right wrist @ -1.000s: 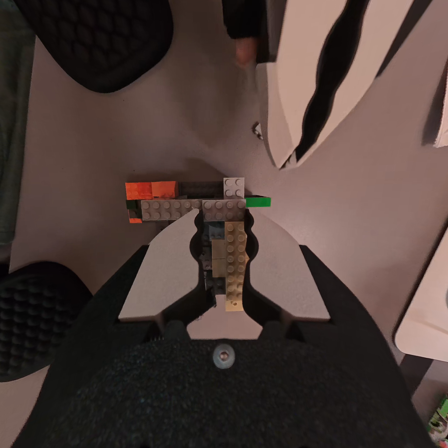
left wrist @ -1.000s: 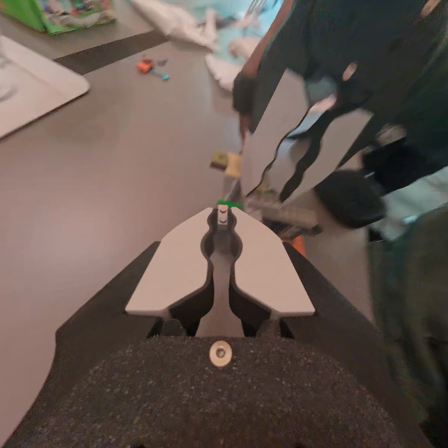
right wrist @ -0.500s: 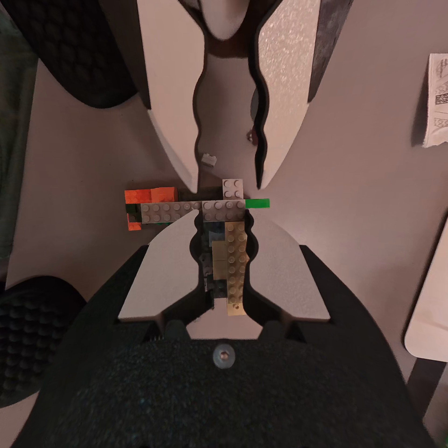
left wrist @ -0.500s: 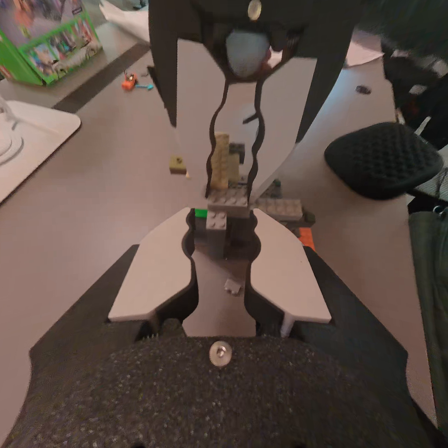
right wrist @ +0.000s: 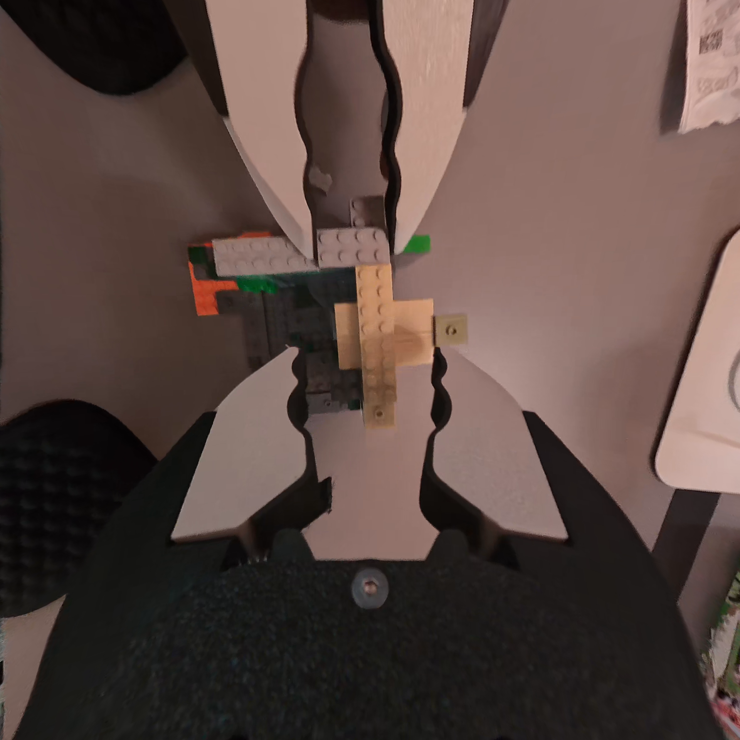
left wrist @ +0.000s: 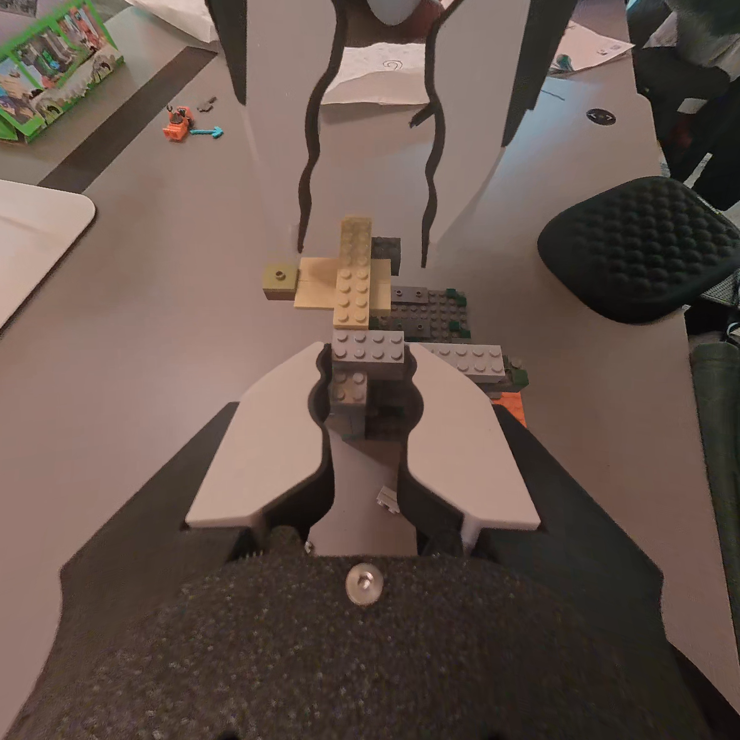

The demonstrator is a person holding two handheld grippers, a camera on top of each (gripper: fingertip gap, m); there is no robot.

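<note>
Left tongs (left wrist: 367, 352) clamp both fingertips on the grey brick (left wrist: 367, 349) atop a brick model (left wrist: 432, 316) on the grey table (left wrist: 140, 340), while right tongs (right wrist: 364, 352) stand wide apart around the model's tan cross-shaped plates (right wrist: 380, 332), gripping nothing.

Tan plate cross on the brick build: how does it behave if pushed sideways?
Probably stiff: the tan plates are rigid studded pieces. Likely to pop off rather than bend, since they overhang the dark base toward the olive piece. Looks light, so the whole build may slide on the smooth table.
</note>
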